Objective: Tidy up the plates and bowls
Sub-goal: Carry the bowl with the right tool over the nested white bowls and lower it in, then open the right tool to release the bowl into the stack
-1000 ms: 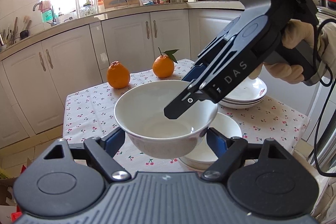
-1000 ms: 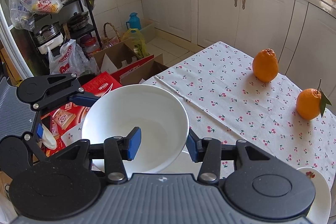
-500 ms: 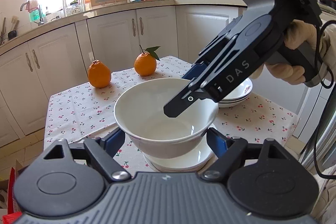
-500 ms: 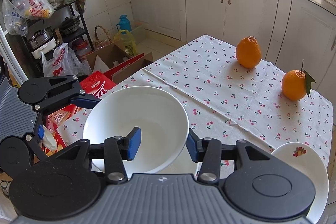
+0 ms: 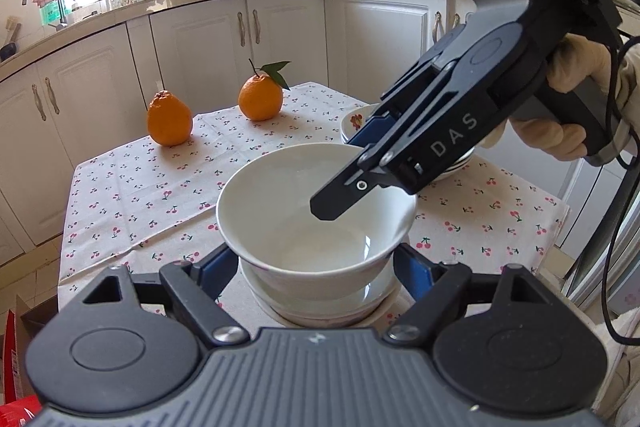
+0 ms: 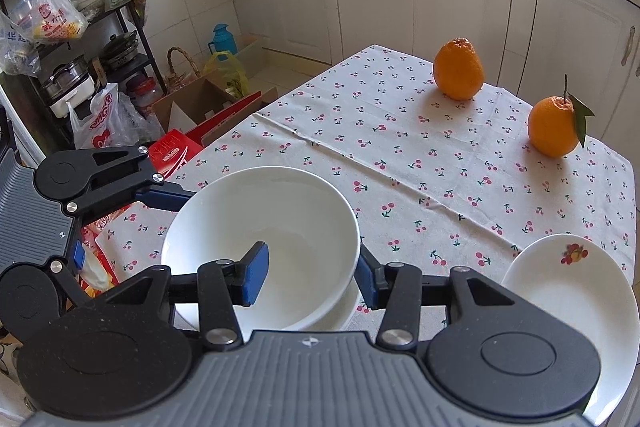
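Note:
A white bowl (image 5: 316, 211) (image 6: 260, 227) is low over a second white bowl (image 5: 320, 303) (image 6: 340, 311) on the cherry-print tablecloth; I cannot tell whether they touch. My left gripper (image 5: 318, 267) is shut on the upper bowl's lower wall, one blue pad on each side. My right gripper (image 6: 312, 279) (image 5: 348, 171) comes in from the right and is shut on the bowl's rim, one finger inside and one outside. A gloved hand (image 5: 560, 131) holds it. A stack of flower-printed plates (image 5: 356, 119) (image 6: 568, 287) lies behind the right gripper.
Two oranges (image 5: 170, 123) (image 5: 260, 103) stand at the far side of the table (image 6: 400, 155). Beyond the table's left edge, boxes and bags (image 6: 188, 115) crowd the floor by a metal rack (image 6: 80, 27). White cabinets (image 5: 280, 39) run behind the table.
Both grippers carried the bowl across and down; the lower bowl, first off to the right, now lies directly under it. The oranges and plates have shifted in view.

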`<state>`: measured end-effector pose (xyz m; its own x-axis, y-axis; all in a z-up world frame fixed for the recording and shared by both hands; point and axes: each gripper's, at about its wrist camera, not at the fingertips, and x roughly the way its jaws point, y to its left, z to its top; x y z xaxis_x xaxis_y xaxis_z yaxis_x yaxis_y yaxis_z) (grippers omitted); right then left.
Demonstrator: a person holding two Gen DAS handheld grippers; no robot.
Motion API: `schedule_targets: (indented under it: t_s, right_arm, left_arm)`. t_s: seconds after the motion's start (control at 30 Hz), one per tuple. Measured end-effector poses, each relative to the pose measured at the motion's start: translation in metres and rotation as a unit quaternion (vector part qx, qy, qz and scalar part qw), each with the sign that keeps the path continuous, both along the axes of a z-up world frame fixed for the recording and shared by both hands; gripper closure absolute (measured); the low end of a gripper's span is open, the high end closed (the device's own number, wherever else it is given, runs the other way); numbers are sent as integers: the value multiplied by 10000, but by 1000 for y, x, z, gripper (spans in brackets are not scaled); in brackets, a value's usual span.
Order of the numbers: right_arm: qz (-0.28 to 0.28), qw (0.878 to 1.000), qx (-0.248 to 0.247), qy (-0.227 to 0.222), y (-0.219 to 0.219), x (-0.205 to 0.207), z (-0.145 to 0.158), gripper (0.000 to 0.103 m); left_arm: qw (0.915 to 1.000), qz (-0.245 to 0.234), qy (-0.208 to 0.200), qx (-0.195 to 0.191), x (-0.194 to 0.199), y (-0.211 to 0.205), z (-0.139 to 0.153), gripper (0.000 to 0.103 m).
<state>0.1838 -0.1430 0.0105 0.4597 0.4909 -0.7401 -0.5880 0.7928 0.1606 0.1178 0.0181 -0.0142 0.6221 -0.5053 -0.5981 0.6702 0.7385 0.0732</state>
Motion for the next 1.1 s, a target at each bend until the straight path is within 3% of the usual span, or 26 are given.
schedule_targets:
  t_s: [0.87,1.1]
  right_arm:
    - [-7,9998,-209,-3,6,1,-12,50]
    - [-24,9997,-235,-53,6,0,-12,43]
  left_arm:
    - [9997,-5,204,-110,6,4,-5,18]
    - [9995,-91,286,-118,8,4,-7,14]
